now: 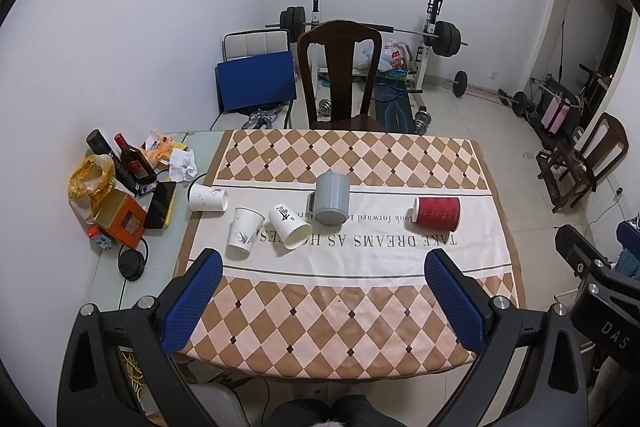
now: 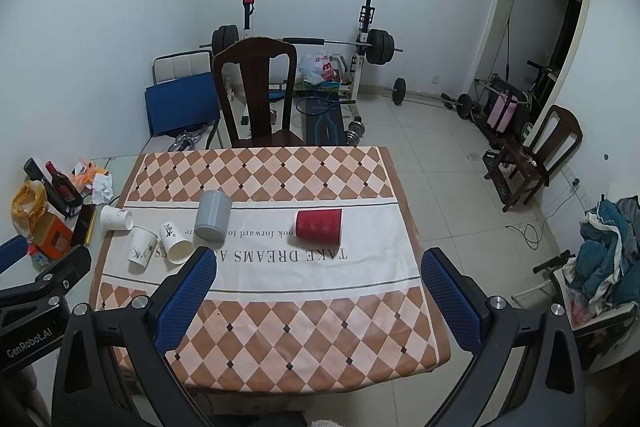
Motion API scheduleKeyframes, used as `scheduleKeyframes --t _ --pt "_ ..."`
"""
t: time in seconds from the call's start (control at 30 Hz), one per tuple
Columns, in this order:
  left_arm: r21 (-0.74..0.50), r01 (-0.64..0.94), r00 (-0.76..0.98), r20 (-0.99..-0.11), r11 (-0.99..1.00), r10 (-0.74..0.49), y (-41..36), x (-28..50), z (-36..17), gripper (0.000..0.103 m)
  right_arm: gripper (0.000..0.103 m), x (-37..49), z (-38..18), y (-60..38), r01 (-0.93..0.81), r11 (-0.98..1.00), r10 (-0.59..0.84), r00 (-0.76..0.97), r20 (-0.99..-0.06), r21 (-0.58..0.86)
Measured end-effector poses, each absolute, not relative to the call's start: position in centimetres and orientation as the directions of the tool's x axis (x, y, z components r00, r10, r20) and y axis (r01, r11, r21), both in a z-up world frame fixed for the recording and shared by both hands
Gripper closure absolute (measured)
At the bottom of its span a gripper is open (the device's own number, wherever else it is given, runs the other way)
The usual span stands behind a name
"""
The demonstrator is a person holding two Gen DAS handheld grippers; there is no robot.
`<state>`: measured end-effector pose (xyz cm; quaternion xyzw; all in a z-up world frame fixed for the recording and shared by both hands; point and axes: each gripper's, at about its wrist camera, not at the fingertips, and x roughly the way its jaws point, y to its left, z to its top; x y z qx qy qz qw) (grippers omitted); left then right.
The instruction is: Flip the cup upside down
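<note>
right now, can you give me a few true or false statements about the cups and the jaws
1. The red cup lies on its side on the tablecloth. True.
2. The left gripper is clamped on a white cup. False: its jaws are wide apart and hold nothing.
3. Three white paper cups sit left of the grey cup. True.
4. The red cup touches the grey cup. False: bare cloth lies between them.
5. The right gripper is open and empty. True.
6. The grey cup stands off the cloth, by the bottles. False: it is on the cloth's white band.
</note>
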<state>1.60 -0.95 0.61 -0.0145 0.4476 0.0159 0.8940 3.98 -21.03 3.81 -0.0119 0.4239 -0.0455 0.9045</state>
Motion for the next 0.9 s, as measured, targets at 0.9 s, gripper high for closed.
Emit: scheduleKeyframes --t 0.9 --pt "-0.024 -0.035 0.605 -0.797 0.999 0.002 -0.5 2.6 2.9 0.000 0.000 3.6 3.7 -21.1 0.075 0.996 -0.092 0.641 -0.762 -0.056"
